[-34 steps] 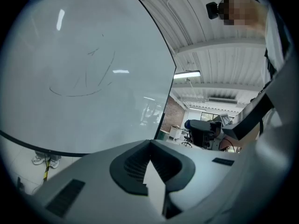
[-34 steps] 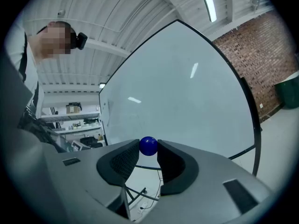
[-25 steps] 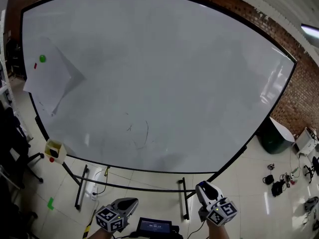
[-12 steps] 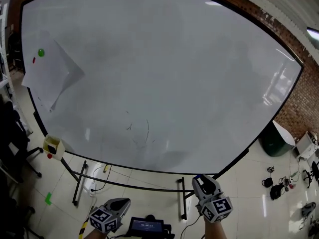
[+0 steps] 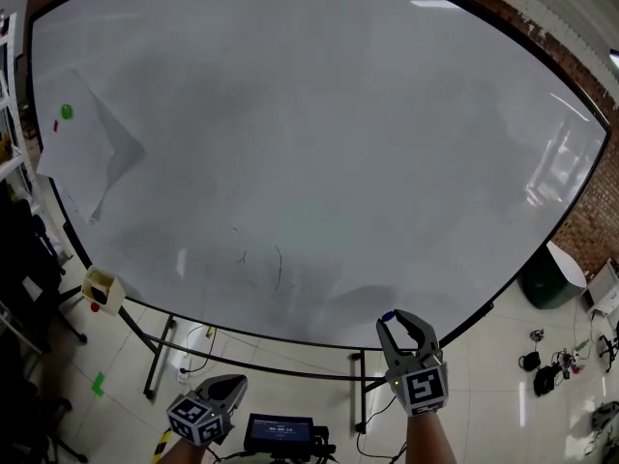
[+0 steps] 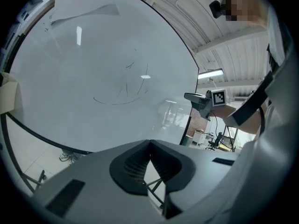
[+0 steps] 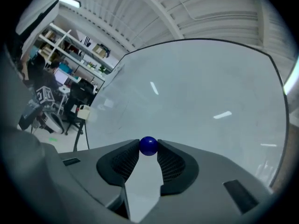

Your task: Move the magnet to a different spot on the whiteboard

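**Head view:** R gripper [image 5: 397, 319] is up at the lower edge of the whiteboard [image 5: 309, 143], w/ the blue magnet [image 5: 388, 315] at its tips. Step in hand, as I judge it: carry the magnet to a fresh spot and seat it. To do it well, pick bare board well apart from the paper sheet [image 5: 87, 153] and green magnet [image 5: 66, 111] at far left. Press in square, and let go only once it sticks. Can't tell here whether the magnet touches the board. L gripper [image 5: 235, 387] is low, below the board frame, idle.

**L gripper view:** jaws closed tip to tip, nothing btwn them. Whiteboard [image 6: 84, 55] ahead, well apart. Best kept clear of the R side.

**R gripper view:** blue magnet [image 7: 148, 146] is clamped btwn the very tips, jaws partway apart around it. Grip is shallow on a round body, so a slip looks possible. Approach slowly, no twist. Whiteboard [image 7: 201, 97] fills the bkgd. Gap to it not readable.
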### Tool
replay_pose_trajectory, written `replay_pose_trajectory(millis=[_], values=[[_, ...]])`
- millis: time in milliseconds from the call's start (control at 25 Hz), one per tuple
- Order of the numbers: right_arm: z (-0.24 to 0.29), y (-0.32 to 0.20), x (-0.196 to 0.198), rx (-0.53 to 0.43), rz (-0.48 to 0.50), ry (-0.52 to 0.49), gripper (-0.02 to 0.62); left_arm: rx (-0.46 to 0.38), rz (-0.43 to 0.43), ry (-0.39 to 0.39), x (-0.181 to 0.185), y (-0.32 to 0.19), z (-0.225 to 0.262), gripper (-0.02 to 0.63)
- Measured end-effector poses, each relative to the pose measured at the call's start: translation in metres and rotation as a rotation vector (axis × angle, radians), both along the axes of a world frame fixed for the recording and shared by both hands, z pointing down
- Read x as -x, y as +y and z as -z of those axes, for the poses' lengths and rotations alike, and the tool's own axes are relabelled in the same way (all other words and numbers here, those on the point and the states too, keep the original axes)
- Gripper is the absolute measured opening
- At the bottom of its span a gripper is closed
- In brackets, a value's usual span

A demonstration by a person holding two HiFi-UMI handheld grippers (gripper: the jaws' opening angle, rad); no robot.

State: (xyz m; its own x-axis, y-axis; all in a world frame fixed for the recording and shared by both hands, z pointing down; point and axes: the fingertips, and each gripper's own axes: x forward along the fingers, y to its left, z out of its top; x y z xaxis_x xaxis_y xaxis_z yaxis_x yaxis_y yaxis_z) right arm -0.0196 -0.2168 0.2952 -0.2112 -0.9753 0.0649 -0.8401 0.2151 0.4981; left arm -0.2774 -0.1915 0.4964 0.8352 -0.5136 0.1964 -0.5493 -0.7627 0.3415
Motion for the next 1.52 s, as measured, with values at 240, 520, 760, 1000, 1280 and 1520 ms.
replay_pose_trajectory(millis=[240,520,760,1000,1280,1520], values=[[0.044,-0.03,-0.022,-0.065,-0.046,0.177,0.146,-0.015,0.004,0.001,-0.022,-0.02,0.004,0.031],[0.086,-0.054,-0.05,-0.081,-0.086,0.363,0.146,-0.017,0.003,-0.002,-0.033,-0.038,0.0,0.031],[0.088,-0.064,-0.068,-0.051,-0.101,0.569,0.146,-0.062,-0.032,-0.015,-0.049,-0.046,0.0,0.031],[0.085,-0.071,-0.073,-0.02,-0.184,0.802,0.146,-0.06,-0.042,-0.007,-0.061,-0.056,-0.003,0.031],[0.082,-0.075,-0.072,-0.032,-0.255,0.896,0.146,-0.047,-0.051,0.005,-0.067,-0.061,-0.007,0.031],[0.081,-0.075,-0.073,0.001,-0.254,0.897,0.146,-0.051,-0.054,0.012,-0.068,-0.063,-0.008,0.031]])
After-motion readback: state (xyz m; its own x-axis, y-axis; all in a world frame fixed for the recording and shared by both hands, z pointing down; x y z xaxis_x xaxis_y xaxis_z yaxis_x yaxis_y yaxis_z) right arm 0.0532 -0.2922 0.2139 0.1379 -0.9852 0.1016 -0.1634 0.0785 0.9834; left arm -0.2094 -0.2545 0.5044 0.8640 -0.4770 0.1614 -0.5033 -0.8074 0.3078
